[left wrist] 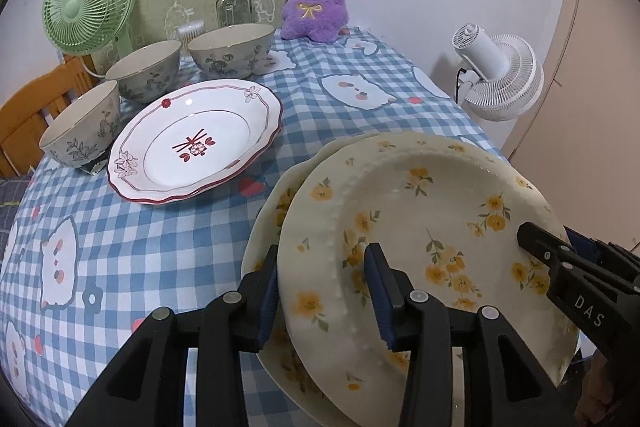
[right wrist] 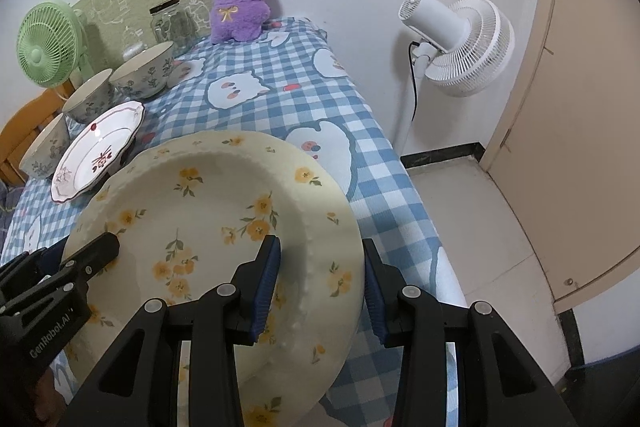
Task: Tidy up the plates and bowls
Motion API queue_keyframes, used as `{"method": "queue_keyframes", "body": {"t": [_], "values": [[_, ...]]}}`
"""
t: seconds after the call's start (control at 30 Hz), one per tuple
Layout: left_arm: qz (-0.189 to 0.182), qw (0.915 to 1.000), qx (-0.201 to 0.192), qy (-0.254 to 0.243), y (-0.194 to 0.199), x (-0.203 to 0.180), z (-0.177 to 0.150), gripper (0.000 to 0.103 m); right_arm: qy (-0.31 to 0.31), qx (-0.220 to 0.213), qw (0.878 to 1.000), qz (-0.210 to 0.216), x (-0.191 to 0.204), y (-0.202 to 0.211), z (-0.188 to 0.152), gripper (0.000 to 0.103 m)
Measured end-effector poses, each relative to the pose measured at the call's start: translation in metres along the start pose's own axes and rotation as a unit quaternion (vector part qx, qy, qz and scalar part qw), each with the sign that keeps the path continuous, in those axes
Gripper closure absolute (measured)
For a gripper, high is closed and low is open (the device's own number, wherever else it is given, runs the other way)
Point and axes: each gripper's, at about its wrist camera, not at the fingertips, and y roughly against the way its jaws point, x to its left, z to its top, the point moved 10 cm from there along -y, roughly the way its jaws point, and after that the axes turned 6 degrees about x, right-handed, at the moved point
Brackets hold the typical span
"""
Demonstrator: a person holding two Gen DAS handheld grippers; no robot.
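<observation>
We look steeply down and forward from close behind each pair of jaws, left view at the yellow-flowered plate (left wrist: 420,227)'s left rim, right view at its right rim (right wrist: 224,211), both sharing the checked bench (left wrist: 168,227) toward its far edge.

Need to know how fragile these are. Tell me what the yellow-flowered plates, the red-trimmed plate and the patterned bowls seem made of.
Yellow-flowered plates: likely glazed ceramic; cream, soft sheen, raised beaded rim.
Red-trimmed plate: probably glazed ceramic or porcelain; bright white, sharp light reflections, scalloped edge.
Patterned bowls: look like ceramic; duller speckled grey glaze, thick walls.
</observation>
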Motion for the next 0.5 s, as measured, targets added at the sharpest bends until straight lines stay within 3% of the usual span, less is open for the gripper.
{"method": "queue_keyframes", "body": {"t": [0.37, 0.5], "values": [[0.032, 0.9988, 0.009, -0.035, 0.000, -0.006, -0.004, 0.048, 0.002, 0.008, 1.000, 0.003, 0.002, -0.002, -0.002, 0.056], [0.055, 0.9960, 0.013, -0.070, -0.001, -0.015, -0.008, 0.033, 0.007, 0.010, 1.000, 0.003, 0.004, -0.003, -0.002, 0.055]]}}
